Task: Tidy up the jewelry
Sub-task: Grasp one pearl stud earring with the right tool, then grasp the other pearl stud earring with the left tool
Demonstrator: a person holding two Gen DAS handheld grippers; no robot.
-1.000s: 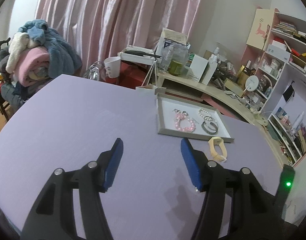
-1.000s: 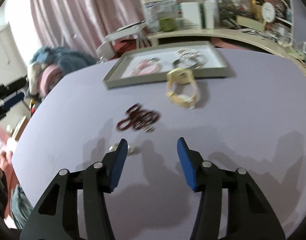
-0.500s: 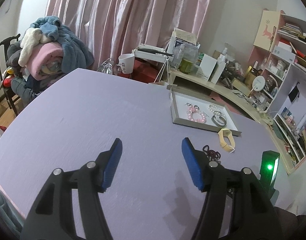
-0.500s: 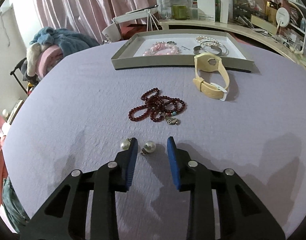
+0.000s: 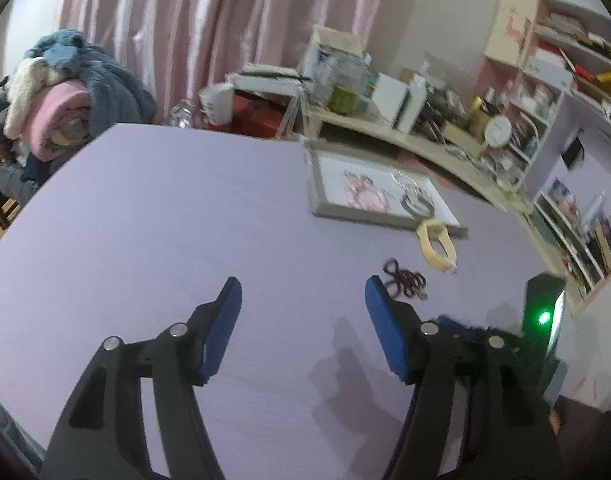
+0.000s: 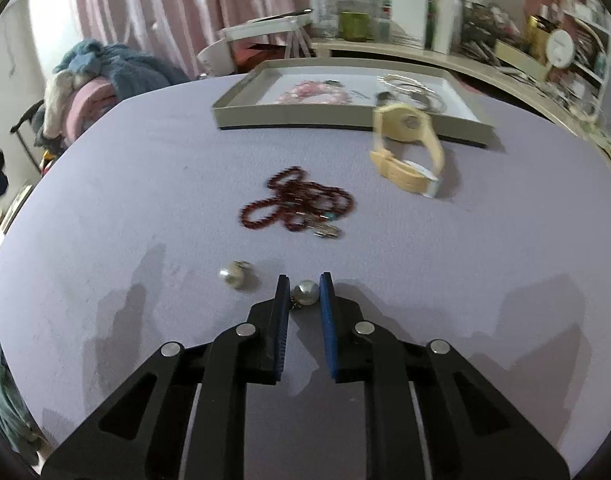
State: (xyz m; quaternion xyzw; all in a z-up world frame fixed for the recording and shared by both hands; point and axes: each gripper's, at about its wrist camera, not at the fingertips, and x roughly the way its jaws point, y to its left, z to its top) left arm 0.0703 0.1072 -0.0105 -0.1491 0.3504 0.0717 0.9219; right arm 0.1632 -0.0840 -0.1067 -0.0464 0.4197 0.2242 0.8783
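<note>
Right hand-held gripper [image 6: 304, 286]: jaws have just been closing, now pinching a pearl earring [image 6: 305, 292] on the counter [image 6: 465, 280], near side of the red bead bracelet [image 6: 297, 204]. Left hand-held gripper [image 5: 299, 292] wide, empty. Lift straight, then carry beyond the bracelet to the tray [image 6: 345, 122]; the round pearl may squirt out.

One pearl earring [image 6: 305, 292] sits clamped between tongs; its twin [image 6: 232, 278] lies just beside.

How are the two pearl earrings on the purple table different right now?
One pearl earring sits between the blue pads of the right gripper, whose jaws have just been closing on it; the other pearl earring lies free on the table, to its left. Both are round, pale and similar in size.
</note>
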